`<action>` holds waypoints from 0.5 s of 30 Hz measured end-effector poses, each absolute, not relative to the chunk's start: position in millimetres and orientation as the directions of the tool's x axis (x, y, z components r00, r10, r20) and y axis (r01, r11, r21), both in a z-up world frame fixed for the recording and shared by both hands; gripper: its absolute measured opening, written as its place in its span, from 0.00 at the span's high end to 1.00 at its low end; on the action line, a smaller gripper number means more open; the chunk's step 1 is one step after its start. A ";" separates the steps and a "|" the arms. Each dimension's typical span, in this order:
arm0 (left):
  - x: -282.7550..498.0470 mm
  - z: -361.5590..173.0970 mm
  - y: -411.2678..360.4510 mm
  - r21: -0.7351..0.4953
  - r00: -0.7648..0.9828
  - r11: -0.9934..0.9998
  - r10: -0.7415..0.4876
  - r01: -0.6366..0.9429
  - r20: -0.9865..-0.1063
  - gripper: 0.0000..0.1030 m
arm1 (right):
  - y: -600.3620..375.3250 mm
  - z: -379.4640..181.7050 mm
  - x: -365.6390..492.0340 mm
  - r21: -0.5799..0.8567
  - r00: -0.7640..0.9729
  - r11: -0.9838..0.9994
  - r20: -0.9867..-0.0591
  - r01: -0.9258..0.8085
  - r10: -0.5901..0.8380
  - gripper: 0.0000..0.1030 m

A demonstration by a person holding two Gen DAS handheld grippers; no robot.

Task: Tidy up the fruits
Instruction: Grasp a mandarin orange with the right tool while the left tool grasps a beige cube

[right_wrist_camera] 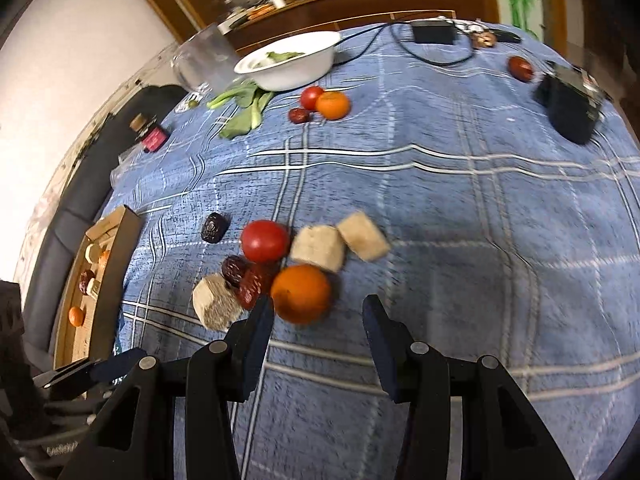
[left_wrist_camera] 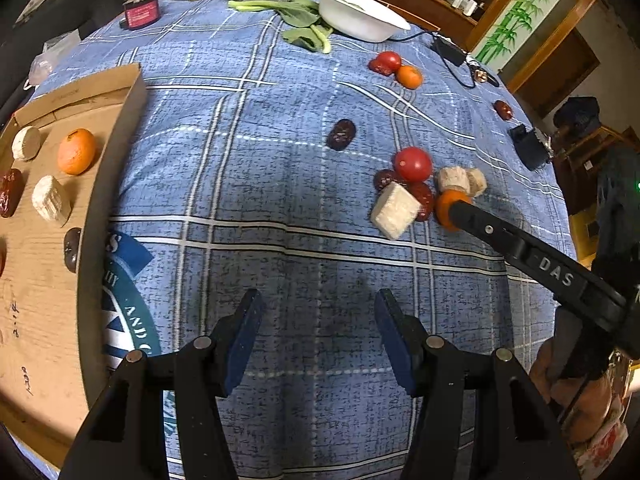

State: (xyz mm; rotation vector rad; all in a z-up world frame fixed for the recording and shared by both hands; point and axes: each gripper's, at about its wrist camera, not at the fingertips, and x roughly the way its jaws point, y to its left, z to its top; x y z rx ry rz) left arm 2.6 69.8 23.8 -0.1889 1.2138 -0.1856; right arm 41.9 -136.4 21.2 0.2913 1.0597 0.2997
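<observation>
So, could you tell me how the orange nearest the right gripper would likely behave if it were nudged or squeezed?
The orange looks round, so a nudge would probably roll it into the red dates beside it. Its skin seems smooth, so it might slip between the right gripper's open jaws.

Both wrist views look steeply down, sharing the fruit cluster (left_wrist_camera: 416,188)

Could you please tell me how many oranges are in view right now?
3: one in the cardboard tray, one in the near cluster by the right gripper, one beside the far tomato. Others might be hidden.
</observation>
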 end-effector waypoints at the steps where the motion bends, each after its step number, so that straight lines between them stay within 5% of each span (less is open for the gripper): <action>1: 4.0 23.4 71.6 -0.241 0.339 0.970 -0.239 0.035 -0.910 0.45 | -133.1 19.6 43.7 0.368 0.453 0.924 -0.809 -0.108 0.375 0.52; 3: 7.7 22.9 71.1 -0.237 0.340 0.971 -0.234 0.034 -0.911 0.45 | -127.0 19.9 46.9 0.344 0.459 0.930 -0.811 -0.128 0.363 0.52; 5: 13.9 23.5 65.7 -0.227 0.349 0.973 -0.229 0.048 -0.909 0.45 | -123.5 19.1 49.4 0.346 0.448 0.928 -0.813 -0.141 0.371 0.66; 15: 50.3 14.7 11.1 -0.187 0.357 0.950 -0.271 0.251 -0.894 0.45 | -157.7 21.8 27.0 0.406 0.452 0.913 -0.806 -0.047 0.382 0.66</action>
